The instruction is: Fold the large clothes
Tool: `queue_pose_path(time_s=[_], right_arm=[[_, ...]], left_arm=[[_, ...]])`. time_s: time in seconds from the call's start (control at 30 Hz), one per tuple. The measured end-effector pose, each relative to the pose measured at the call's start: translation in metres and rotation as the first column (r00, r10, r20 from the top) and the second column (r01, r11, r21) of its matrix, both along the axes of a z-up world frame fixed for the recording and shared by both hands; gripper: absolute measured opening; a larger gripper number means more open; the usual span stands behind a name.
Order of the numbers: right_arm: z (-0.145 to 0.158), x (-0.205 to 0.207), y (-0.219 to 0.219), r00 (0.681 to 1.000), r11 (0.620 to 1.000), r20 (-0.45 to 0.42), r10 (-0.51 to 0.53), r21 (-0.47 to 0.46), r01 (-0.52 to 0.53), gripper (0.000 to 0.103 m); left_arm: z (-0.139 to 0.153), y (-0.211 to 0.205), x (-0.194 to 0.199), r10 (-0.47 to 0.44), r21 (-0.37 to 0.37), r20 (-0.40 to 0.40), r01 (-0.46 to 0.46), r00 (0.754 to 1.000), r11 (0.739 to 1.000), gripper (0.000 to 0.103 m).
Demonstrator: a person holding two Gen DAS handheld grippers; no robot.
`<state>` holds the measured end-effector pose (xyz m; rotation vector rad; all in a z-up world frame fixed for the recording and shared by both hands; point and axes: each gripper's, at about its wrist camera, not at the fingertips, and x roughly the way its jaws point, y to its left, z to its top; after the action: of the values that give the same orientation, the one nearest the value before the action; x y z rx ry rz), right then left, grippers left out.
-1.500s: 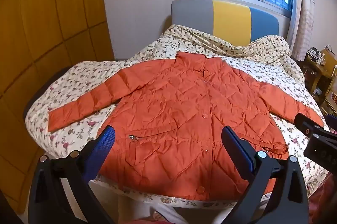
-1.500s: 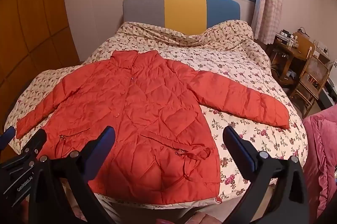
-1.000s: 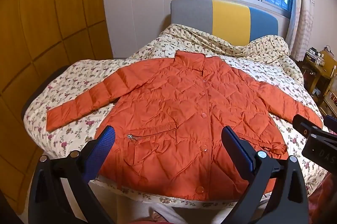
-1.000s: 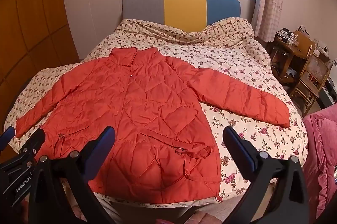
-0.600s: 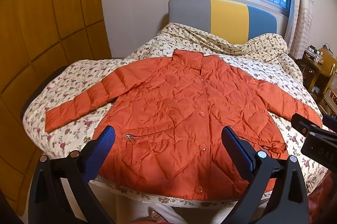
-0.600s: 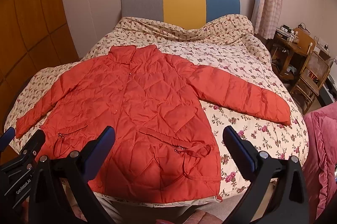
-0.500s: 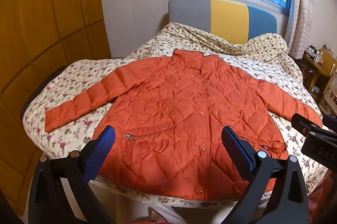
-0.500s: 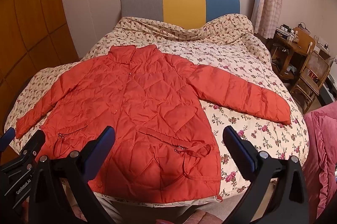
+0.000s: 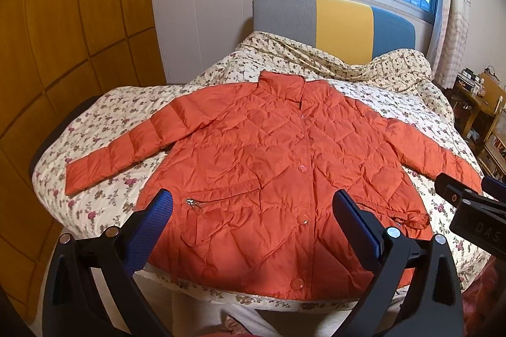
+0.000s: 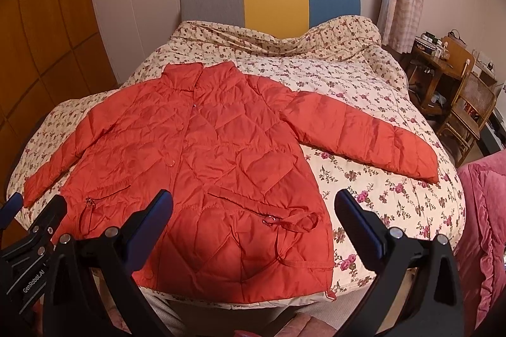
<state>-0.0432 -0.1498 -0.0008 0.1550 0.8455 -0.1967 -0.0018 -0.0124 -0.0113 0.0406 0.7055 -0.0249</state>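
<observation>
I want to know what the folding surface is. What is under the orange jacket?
The orange quilted jacket lies spread flat on a floral quilt covering the bed. Both sleeves rest on it too. Anything beneath the jacket's body is covered and cannot be seen.

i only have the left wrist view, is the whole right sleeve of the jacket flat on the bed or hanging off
Observer: Flat. In the right wrist view the right sleeve lies angled out on the bed, cuff short of the edge.
Operator: anything beside the bed on that side
Observer: A pink quilted cover sits right of the bed.
Operator: are the right tongs open
Observer: Yes, the right tongs are spread wide above the jacket hem, holding nothing.
</observation>
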Motion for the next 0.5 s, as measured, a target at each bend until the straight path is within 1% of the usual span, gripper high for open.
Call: queue_pose_path(time_s=[0.5], right_arm=[[-0.0051,0.0047,-0.0008,1.0,1.0,-0.021,-0.002,0.011,0.002,0.101]], left_arm=[[-0.0068,-0.0009,-0.0045,0.003,0.0,-0.025,-0.003,1.0,1.0,0.1]])
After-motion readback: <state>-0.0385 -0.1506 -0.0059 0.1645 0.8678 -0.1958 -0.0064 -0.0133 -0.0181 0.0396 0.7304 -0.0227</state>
